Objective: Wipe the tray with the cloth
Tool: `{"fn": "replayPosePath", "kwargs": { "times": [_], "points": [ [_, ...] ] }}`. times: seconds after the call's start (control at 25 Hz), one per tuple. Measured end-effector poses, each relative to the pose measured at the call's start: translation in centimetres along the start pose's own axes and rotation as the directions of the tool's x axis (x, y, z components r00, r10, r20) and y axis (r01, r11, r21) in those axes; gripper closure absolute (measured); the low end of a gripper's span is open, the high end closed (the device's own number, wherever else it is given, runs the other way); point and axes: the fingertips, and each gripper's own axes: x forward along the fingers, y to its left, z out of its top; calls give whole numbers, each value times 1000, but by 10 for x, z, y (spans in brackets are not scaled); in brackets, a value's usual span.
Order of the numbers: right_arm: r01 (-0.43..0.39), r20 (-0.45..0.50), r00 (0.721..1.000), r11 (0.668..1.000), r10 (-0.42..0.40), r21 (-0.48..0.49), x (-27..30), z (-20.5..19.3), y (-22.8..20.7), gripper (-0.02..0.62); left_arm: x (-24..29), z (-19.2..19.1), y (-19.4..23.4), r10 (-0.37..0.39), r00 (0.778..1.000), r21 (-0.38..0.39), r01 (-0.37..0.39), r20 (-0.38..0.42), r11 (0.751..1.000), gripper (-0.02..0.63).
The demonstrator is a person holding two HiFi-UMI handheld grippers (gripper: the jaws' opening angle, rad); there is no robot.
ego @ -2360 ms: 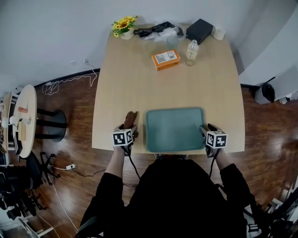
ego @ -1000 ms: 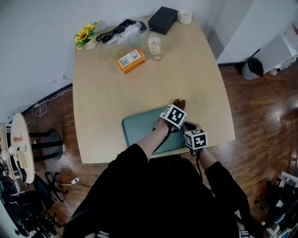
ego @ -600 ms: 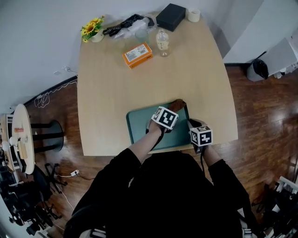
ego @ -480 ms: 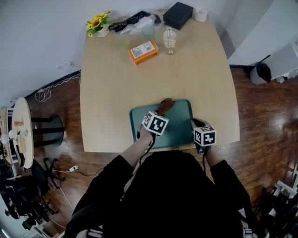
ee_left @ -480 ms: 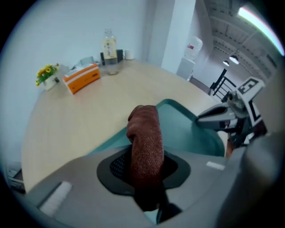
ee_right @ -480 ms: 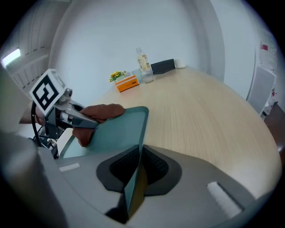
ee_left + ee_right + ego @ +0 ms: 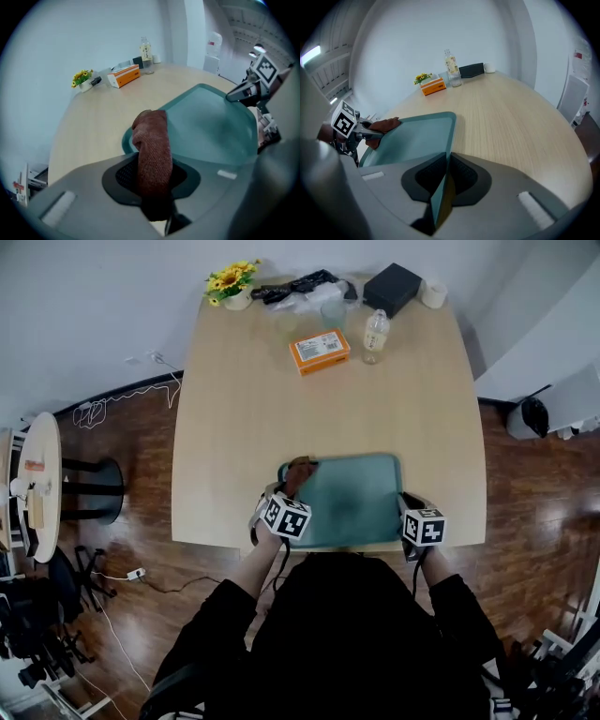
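Teal plastic for the tray [image 7: 356, 498], set flat at the six o'clock edge of a pale wooden table [image 7: 281, 399]. Gripped at its four o'clock rim by the right gripper [image 7: 410, 506], with the jaws pinched tight on the thin raised edge, which showed end-on between the pads in the right gripper view. Held a rust-brown cloth [image 7: 298, 470] in the left gripper [image 7: 289, 493], jaws clamped on the bunched fold and the loose end sticking out past the tips. Lay with that end on the tray's ten o'clock corner, right at the rim and just beside the bare wood. Stood well apart, those two grippers, on opposite sides of the tray. Ranged along the table's far side, well clear of the tray: yellow flowers [image 7: 231, 279] at eleven o'clock, an orange box [image 7: 320, 351] and a clear bottle [image 7: 374, 331] near twelve, and a black box [image 7: 392, 287] at one.
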Motion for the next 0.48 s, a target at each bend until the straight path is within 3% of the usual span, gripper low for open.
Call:
{"fn": "replayPosePath", "kwargs": {
  "times": [0.16, 0.28, 0.48],
  "points": [
    [2, 7, 1000, 1000, -2, 8, 0, 0, 3, 565, -3, 16, -19, -63, 998, -20, 63, 3, 998, 532],
    [8, 27, 1000, 1000, -9, 9, 0, 3, 1, 565, 1, 55, -63, -131, 991, 76, 129, 25, 989, 532],
    [20, 35, 999, 1000, -20, 5, -2, 1, 3, 565, 6, 119, -160, -267, 963, 198, 254, 40, 947, 532]
  ]
}}
